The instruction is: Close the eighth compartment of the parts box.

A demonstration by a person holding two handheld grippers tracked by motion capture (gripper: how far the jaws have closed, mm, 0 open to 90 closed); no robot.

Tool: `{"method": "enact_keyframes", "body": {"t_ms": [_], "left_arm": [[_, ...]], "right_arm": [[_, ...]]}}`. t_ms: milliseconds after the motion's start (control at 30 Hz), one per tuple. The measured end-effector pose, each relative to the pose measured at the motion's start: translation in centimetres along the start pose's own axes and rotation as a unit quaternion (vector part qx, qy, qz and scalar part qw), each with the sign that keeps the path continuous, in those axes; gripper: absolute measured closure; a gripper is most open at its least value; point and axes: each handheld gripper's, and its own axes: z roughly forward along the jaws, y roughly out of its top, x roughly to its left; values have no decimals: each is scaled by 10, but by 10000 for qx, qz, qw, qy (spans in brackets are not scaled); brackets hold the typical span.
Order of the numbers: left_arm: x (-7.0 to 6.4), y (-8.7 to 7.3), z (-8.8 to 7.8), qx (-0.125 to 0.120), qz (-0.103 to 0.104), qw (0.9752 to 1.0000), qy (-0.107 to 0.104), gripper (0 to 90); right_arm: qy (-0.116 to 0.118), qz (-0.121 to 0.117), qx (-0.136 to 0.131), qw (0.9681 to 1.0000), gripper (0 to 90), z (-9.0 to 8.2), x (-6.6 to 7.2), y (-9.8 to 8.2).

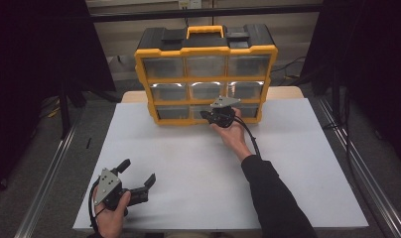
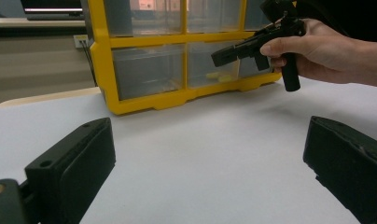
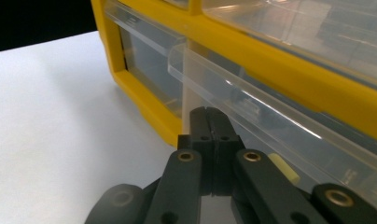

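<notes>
Drawer [image 3: 252,107] in the bottom row, middle column of the yellow organizer [image 1: 206,74] is what your work centres on; the organizer stands at the far edge of the white table [image 1: 188,163], its clear fronts facing you. Starting at the near left, your left gripper [image 1: 139,174] rests on the table with jaws wide and nothing between them, parked well apart from the cabinet (out of the way, I judge). Moving right, your right gripper [image 3: 208,122] has its jaws pressed together, empty, tips just under the drawer's clear front lip, probably so you can hook and pull it. A small pale yellow piece [image 3: 283,169] lies inside.
</notes>
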Motion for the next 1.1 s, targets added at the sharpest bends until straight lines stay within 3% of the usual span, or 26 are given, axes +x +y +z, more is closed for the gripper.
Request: {"method": "enact_keyframes", "body": {"t_ms": [367,567,733,933,1100], "left_arm": [[0,0,0,0,-15,10000,-15,22],[0,1,2,7,0,10000,-10,22],[-1,1,5,21,-39,10000,-38,23],[-1,0,3,37,-22,10000,-6,23],[0,0,0,35,-25,10000,60,22]], "right_arm": [[-198,-15,85,9998,900,3,-9,2],[-236,-52,167,9996,900,5,-12,3],[-186,52,105,9998,900,5,-14,0],[-68,158,26,9998,837,-1,-13,-5],[-103,249,23,9996,751,-9,-12,-14]]}}
